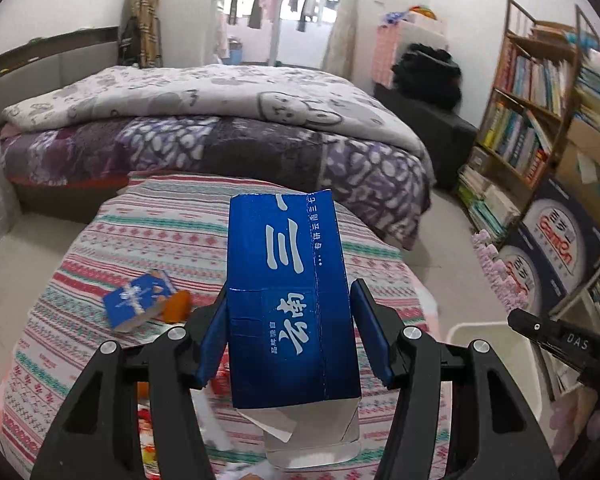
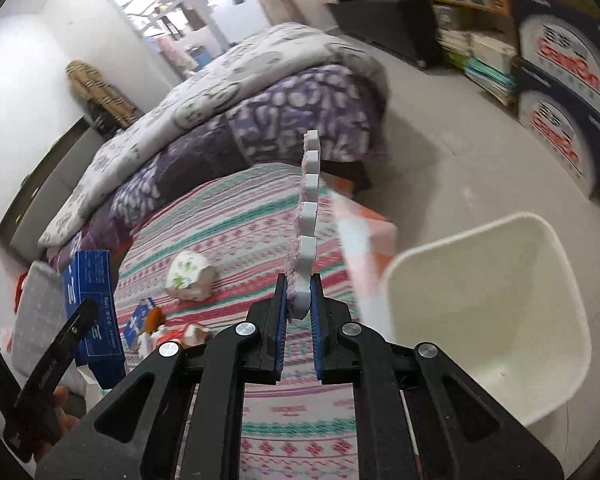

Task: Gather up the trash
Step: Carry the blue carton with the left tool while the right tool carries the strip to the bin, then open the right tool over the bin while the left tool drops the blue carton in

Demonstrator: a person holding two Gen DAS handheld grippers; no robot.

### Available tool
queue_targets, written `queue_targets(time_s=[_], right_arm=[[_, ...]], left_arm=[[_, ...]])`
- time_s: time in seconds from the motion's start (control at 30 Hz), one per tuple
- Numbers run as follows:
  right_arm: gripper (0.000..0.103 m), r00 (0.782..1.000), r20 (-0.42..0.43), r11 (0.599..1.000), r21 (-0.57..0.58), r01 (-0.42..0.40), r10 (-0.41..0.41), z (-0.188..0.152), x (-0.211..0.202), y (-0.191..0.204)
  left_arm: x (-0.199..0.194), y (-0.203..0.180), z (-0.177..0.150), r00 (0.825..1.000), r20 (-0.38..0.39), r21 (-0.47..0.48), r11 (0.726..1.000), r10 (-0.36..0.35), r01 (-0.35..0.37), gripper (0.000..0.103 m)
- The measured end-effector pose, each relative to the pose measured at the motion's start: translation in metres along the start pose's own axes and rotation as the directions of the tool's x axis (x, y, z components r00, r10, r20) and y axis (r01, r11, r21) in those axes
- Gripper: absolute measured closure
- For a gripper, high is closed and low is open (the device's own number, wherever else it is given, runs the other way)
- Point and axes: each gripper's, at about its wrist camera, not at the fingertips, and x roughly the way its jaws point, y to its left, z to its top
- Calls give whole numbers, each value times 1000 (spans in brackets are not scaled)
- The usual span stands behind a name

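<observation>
My left gripper (image 1: 290, 332) is shut on a tall blue carton (image 1: 288, 300) with white characters, held upright above the striped table; it also shows in the right wrist view (image 2: 92, 304). My right gripper (image 2: 298, 304) is shut on a pink-white toothed foam strip (image 2: 310, 208) that stands up between the fingers; the strip also shows in the left wrist view (image 1: 496, 268). A white trash bin (image 2: 488, 308) stands right of the table, its rim visible in the left wrist view (image 1: 484, 330). On the table lie a small blue box (image 1: 138, 300), an orange piece (image 1: 176, 306) and a crumpled white wrapper (image 2: 190, 276).
The table carries a striped cloth (image 1: 172, 240). A bed with a purple and white quilt (image 1: 220, 120) is behind it. A bookshelf (image 1: 532, 92) and printed cartons (image 1: 552, 256) stand at the right. An orange-white box (image 2: 364, 236) sits at the table's right edge.
</observation>
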Motion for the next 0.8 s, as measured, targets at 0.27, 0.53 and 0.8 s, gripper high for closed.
queue_targets(time_s=[0.27,0.53,0.8], right_arm=[[79,997,-3,992,97,83,-83,3,-19,-52],[38,984,61,969,193,154,-168,9,-48,-96],[10,965,110,935,295,196,-237,15,-71,-131]], left_arm=[[15,-55,-7,995,-49,64,994,-84,87,46],[23,-112,-24,982,-106,132,976,-158,171,46],[31,-166,-48,960,-184,208,946,-212,249,45]])
